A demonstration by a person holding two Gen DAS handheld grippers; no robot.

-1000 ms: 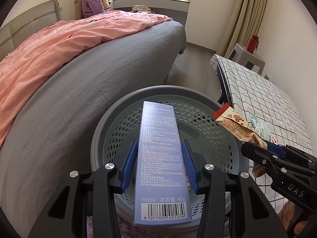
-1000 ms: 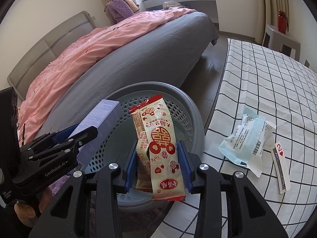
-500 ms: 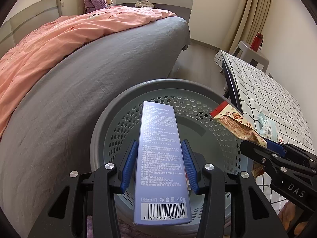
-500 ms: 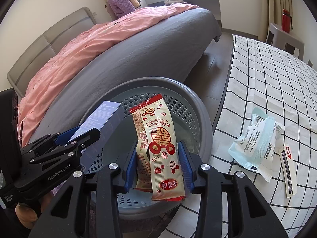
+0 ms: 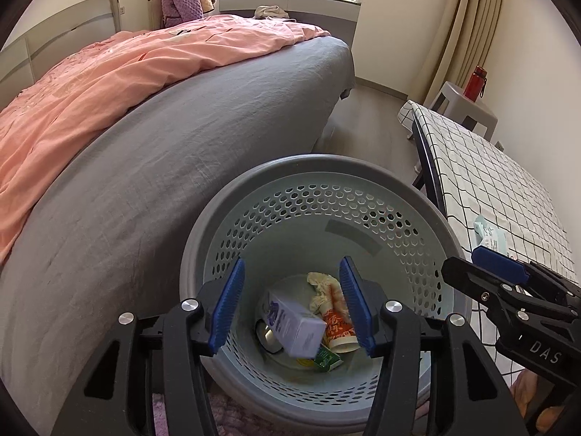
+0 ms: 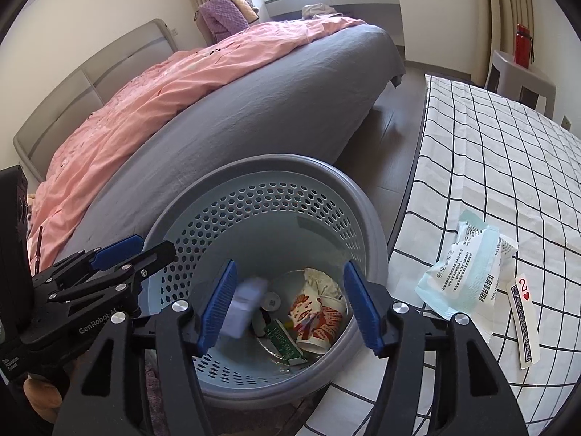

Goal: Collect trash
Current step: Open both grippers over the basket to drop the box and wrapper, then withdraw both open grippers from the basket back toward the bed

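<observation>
Now both claws are hanging spread and empty over the basket (image 5: pixel 410 196): left gripper (image 5: pixel 292 305), right gripper (image 6: pixel 290 305); blue box (image 5: pixel 294 321) and snack wrapper (image 6: pixel 316 321) are lying inside.

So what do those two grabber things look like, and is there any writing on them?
Each hand-held gripper is black plastic with two flat blue ribbed pads and shiny silver screws. The left hand-held gripper has "GenRobot.AI" in pale letters on its side, seen from the right camera. The right hand-held gripper shows "DAS" on its side, seen from the left camera. No cables show.
</observation>
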